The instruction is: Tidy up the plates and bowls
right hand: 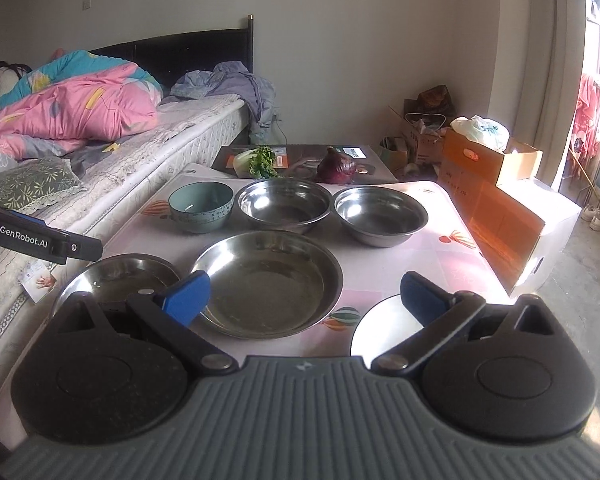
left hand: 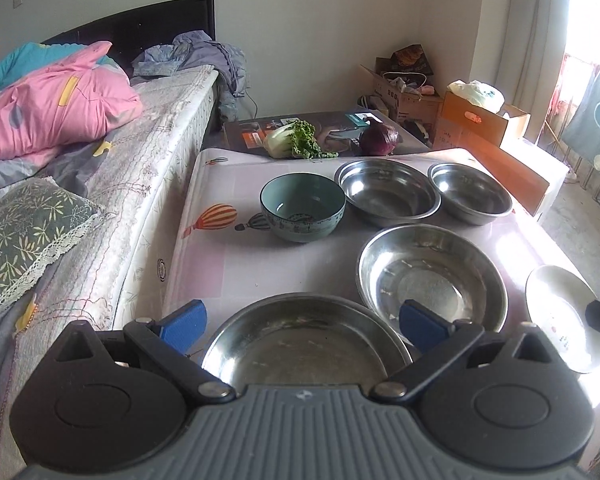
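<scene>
Both units hover above the near edge of the surface [right hand: 400,272], which carries a cloth printed with hot-air balloons. Left gripper [left hand: 302,326]: jaws spread wide, holding nothing, framing the shallow steel plate [left hand: 306,344] that sits nearest at the near left. Right gripper [right hand: 304,300]: jaws also spread wide and empty; its left blue pad overlaps the rim of the wide steel dish [right hand: 268,284] in view, contact cannot be told. Under its right finger lies a white plate [right hand: 380,332] at the near right, in strong sunlight. From the right wrist view the left gripper's dark body shows at the left edge, over the bed side. Middle of the surface: the wide steel dish, just right of the shallow steel plate and apart from the white plate. Far row, left to right: teal ceramic bowl [left hand: 302,206], upright; larger steel bowl [left hand: 388,192]; smaller steel bowl [left hand: 470,192]. The two steel bowls stand just beside each other, rims near; touching or not cannot be told. Beyond the row, on a dark printed board [left hand: 260,128]: a leafy green vegetable [left hand: 296,140] at left and a red onion [left hand: 380,138] at right. Bed [left hand: 100,168] with pink quilt [left hand: 52,112] along the left. Cardboard boxes [left hand: 484,120] at far right.
</scene>
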A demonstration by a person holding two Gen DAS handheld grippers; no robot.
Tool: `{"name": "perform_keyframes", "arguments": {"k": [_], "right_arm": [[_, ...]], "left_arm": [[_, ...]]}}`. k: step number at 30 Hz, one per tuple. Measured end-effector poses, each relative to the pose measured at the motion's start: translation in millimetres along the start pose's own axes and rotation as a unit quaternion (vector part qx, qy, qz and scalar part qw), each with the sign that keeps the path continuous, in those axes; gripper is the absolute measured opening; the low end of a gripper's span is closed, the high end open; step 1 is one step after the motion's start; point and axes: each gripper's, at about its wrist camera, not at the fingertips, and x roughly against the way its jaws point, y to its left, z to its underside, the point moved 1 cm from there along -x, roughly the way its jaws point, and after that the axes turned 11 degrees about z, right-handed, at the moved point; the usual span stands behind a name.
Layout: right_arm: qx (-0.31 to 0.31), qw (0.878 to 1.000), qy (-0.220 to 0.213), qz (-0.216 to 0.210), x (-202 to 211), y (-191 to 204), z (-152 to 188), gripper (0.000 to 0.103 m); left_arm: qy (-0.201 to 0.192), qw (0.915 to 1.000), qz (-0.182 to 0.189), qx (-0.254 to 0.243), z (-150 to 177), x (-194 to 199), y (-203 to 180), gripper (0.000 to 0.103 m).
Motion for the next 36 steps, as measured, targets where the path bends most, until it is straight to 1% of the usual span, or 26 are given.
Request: {"name": "perform_keyframes", "arguments": {"k": [3, 4, 9, 11, 13, 15, 16, 20, 24, 26, 27, 28, 30, 32, 34, 35, 36], "right_arm": [[0.018, 1.0, -0.002, -0.018, -18, 8, -20, 0.102], [0.021, 0.999, -0.002, -0.025, -25, 10, -27, 0.102], [0.011, 0.998, 0.014, -0.052, -74, 10, -59, 0.102], [0.005, 0.998, 0.022, -0.055, -97, 6, -70, 0.102], [-0.005, 0.998, 0.031, -0.048, -118, -3, -80, 0.102], [-0.026, 0.998, 0.042, -0.044, -142, -19, -87, 0.102], [-0.035, 0.997, 0.048, -0.044, -151, -26, -89, 0.102], [-0.097, 0.992, 0.071, -0.046, -184, -73, -94, 0.102], [-0.141, 0.985, 0.093, -0.033, -213, -116, -93, 0.101], [-0.165, 0.98, 0.106, -0.033, -229, -136, -90, 0.099], [-0.179, 0.977, 0.115, -0.032, -239, -146, -87, 0.098], [-0.192, 0.973, 0.126, -0.032, -250, -155, -83, 0.096], [-0.211, 0.966, 0.145, -0.033, -269, -166, -77, 0.09], [-0.227, 0.958, 0.169, -0.035, -290, -174, -67, 0.081], [-0.241, 0.951, 0.191, -0.037, -309, -179, -58, 0.073], [-0.246, 0.947, 0.201, -0.04, -317, -180, -53, 0.068], [-0.25, 0.945, 0.208, -0.042, -324, -180, -49, 0.065]], "left_arm": [[-0.011, 0.9998, -0.012, -0.012, -19, -15, 9, 0.103], [-0.012, 0.9998, -0.008, -0.014, -24, -20, 11, 0.103], [-0.006, 0.9986, 0.049, -0.022, -47, -50, 19, 0.103], [-0.001, 0.9978, 0.064, -0.019, -54, -65, 19, 0.103], [0.002, 0.9967, 0.077, -0.025, -64, -83, 13, 0.103], [0.01, 0.996, 0.081, -0.035, -75, -101, 3, 0.102], [0.012, 0.9955, 0.085, -0.04, -81, -108, -2, 0.101], [0.02, 0.9915, 0.111, -0.064, -109, -144, -33, 0.098], [0.035, 0.9853, 0.139, -0.093, -136, -183, -74, 0.09], [0.048, 0.9835, 0.148, -0.092, -148, -204, -90, 0.086], [0.057, 0.9822, 0.154, -0.091, -152, -217, -100, 0.081], [0.065, 0.9812, 0.157, -0.091, -156, -228, -108, 0.075], [0.081, 0.9795, 0.158, -0.095, -163, -251, -121, 0.068], [0.099, 0.977, 0.159, -0.102, -169, -273, -130, 0.063], [0.115, 0.9775, 0.152, -0.092, -176, -296, -134, 0.052], [0.119, 0.978, 0.15, -0.083, -178, -304, -134, 0.05], [0.123, 0.9779, 0.15, -0.077, -180, -311, -135, 0.048]]}}
